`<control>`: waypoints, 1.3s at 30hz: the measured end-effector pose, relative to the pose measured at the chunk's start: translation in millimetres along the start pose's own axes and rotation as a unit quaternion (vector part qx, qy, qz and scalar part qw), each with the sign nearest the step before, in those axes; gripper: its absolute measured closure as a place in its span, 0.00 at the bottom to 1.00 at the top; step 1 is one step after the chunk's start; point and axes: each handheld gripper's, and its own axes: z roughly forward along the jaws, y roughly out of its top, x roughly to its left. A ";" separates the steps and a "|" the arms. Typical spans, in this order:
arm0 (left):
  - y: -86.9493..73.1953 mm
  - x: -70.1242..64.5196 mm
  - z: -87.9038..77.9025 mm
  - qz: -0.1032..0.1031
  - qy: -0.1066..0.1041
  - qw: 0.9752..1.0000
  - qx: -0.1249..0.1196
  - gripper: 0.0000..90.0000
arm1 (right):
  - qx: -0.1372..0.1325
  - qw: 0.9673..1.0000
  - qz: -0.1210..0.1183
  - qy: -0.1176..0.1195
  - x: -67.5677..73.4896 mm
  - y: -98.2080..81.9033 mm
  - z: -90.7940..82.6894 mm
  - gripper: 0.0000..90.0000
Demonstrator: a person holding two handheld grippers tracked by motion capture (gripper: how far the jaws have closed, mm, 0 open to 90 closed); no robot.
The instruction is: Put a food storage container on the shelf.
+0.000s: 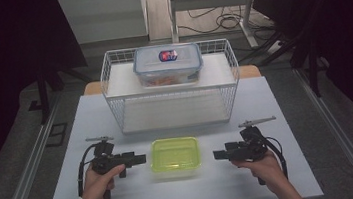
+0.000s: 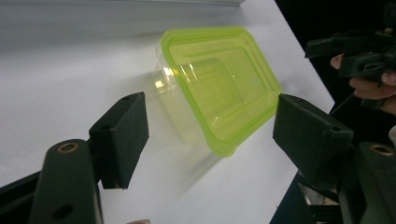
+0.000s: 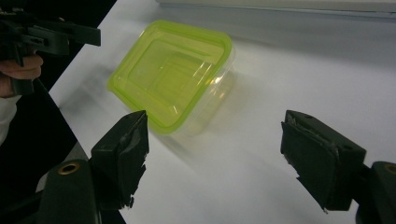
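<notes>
Green-lidded clear container [image 1: 175, 154]: rests on the white table [image 1: 293, 166], at its near middle, just in front of the wire basket [image 1: 172, 105]. Left tongs [image 1: 140, 159]: open, level, pointing at the container's left side, near but apart, nothing between the jaws. Right tongs [image 1: 219, 154]: open, level, facing its right side, likewise apart and empty. The container lies between the two.

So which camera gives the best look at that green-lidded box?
The left gripper view: the green-lidded box looms large there, lid and clear walls both visible. The right gripper view shows it slightly smaller and tilted. The high view shows it small, from above, between both grippers.
</notes>
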 end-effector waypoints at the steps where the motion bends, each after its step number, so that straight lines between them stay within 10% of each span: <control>1: 0.0 0.3 0.2 -0.002 -0.001 1.000 -0.003 0.29 | -0.001 1.000 0.002 0.000 0.2 0.4 1.3 0.26; 39: -0.5 28.6 42.7 -0.077 -0.051 0.995 0.046 0.50 | 0.009 0.992 0.101 0.072 -13.6 5.6 75.9 0.55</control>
